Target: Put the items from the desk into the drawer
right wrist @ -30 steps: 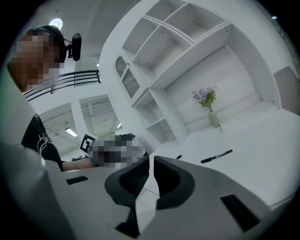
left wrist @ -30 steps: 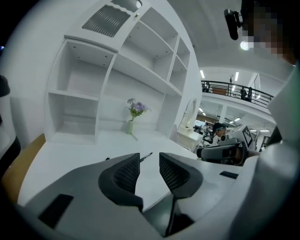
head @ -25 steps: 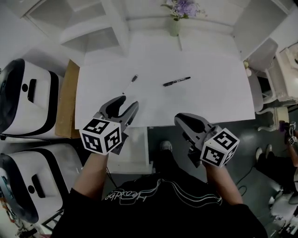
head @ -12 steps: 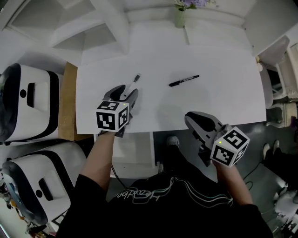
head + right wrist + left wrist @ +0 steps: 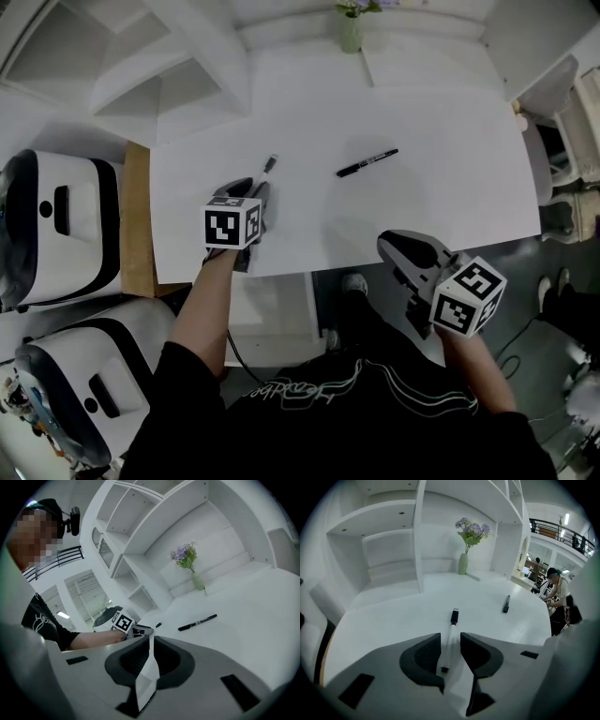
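Two pens lie on the bench [image 5: 422,131]: a white pen [image 5: 449,644] at the left and a black pen [image 5: 367,162] mid-bench, well apart. Open surface runs to the right and far edges. The left claw [image 5: 451,641] sits inside the near edge, jaws narrowly apart astride the white pen; contact is unclear. From the head view, that pen's near end is hidden under it. The right claw [image 5: 149,641] hangs off the near edge, jaws almost together, empty.

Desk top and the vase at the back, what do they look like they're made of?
Desk top: white, matte, with faint grain lines, likely painted wood or laminate. Vase: pale green, smooth, slight sheen, probably glazed ceramic or glass; can't tell which.
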Motion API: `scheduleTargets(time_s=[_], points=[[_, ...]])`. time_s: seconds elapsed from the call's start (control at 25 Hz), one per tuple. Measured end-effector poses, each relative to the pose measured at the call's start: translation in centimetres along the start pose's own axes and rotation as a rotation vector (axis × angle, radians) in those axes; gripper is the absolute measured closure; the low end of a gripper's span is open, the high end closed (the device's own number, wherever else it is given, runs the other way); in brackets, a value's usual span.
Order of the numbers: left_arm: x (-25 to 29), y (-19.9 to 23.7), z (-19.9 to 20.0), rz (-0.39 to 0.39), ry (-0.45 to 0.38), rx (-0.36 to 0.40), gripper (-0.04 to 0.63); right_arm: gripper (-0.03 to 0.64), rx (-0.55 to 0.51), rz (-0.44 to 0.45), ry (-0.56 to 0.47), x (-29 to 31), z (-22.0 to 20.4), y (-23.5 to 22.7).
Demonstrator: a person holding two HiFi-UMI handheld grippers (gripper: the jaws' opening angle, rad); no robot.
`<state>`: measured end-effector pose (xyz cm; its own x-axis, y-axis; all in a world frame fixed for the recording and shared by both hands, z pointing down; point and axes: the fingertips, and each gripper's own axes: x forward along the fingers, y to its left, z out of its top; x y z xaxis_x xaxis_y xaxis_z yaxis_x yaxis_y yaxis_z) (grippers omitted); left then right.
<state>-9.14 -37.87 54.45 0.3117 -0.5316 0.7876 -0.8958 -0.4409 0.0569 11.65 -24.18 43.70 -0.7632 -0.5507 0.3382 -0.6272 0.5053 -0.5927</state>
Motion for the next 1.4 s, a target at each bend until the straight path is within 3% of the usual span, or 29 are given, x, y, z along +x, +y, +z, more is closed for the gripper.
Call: scheduleTargets(time_s=[0.08,0.28,0.56,1.08,1.4], points=[[0.0,0.0,-0.1,0.003,0.018,0.006,0.45,0.558,0.01,-0.008,-0.008,-0.1,0.0,0.0],[0.3,-1.0,-0.4,0.0,0.048,0.029,0.54,0.558,0.019,-0.023,-0.027,-0.5,0.2,0.2],[-1.6,-1.7,-0.7,-0.024,0.001,-0.041,0.543,0.558,0.009,-0.017,-0.029,-0.9,-0.2,2.0],[-18.6,-5.4,-1.4,-0.107,-0.265,-0.076,0.543,0.558,-0.049,0.056,-0.041,0.0,-2.1,10.4],[-26.3,-7.5,-7.4,-0.143,-0.282,-0.042,0.543,0.558,-0.065,0.079,-0.047,0.7,-4.7,15.5]])
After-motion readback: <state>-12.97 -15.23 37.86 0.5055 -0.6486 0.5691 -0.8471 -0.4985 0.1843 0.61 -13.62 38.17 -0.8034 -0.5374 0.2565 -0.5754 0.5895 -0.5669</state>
